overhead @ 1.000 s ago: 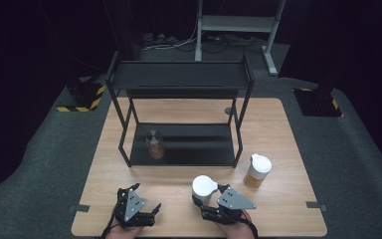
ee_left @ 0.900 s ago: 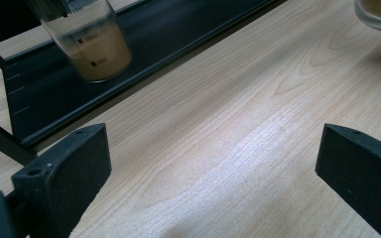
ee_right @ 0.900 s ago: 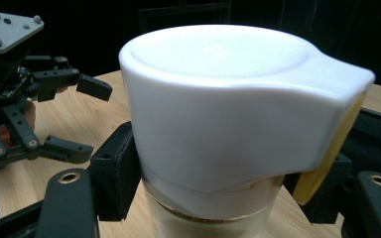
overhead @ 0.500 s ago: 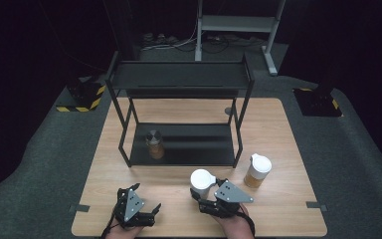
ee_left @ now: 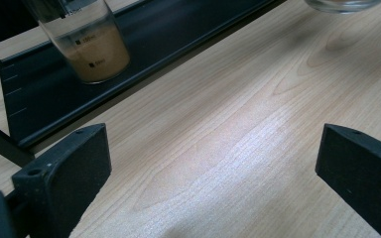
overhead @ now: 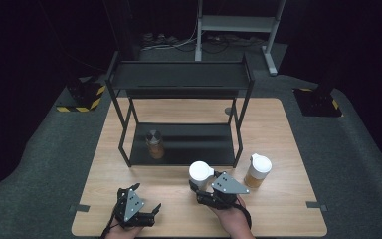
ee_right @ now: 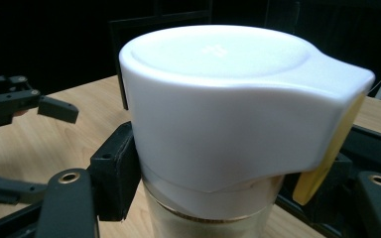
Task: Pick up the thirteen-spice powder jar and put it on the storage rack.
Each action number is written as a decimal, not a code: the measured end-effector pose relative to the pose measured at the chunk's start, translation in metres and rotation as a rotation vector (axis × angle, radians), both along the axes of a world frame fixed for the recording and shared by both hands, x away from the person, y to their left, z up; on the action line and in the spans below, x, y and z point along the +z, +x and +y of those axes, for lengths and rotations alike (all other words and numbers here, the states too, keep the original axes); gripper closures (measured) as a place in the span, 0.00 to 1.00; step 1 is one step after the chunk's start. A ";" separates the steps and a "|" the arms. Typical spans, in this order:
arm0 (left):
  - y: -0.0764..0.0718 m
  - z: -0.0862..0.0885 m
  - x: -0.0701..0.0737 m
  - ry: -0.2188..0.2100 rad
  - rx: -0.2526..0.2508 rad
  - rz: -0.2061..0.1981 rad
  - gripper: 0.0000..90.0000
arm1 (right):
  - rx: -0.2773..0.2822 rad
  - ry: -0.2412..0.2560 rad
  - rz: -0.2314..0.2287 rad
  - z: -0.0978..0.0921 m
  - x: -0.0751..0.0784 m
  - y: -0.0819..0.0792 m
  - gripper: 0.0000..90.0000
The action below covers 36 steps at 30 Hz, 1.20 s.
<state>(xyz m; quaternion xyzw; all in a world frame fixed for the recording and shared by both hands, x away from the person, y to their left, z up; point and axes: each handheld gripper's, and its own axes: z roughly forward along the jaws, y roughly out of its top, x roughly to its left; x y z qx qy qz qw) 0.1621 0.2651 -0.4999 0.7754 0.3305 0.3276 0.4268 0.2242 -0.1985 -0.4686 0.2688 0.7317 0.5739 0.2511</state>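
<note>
The table (overhead: 288,149) carries a black rack (overhead: 179,79) beyond both grippers. On the rack's lower shelf (ee_left: 178,34), ahead of the left gripper (overhead: 142,211) and off toward its left jaw, stands a beaker (ee_left: 92,47) of brown powder. The left gripper's jaws are spread wide over bare wood with nothing between them. The right gripper (overhead: 206,191) clamps a white-lidded jar (ee_right: 238,114), its jaws pressed against the body just under the lid. A second jar (overhead: 257,170) stands on the table just to the right of that gripper.
</note>
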 end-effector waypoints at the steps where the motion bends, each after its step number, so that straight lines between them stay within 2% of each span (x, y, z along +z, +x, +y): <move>1: 0.000 0.000 0.000 0.000 -0.001 0.000 0.01 | -0.004 0.001 0.000 0.002 0.001 0.002 0.34; 15: 0.000 0.002 0.000 -0.001 -0.013 -0.003 0.01 | -0.034 0.019 -0.010 0.019 0.012 0.021 0.34; 36: 0.000 0.004 -0.001 -0.004 -0.025 -0.008 0.01 | -0.080 0.023 -0.027 0.044 0.019 0.050 0.34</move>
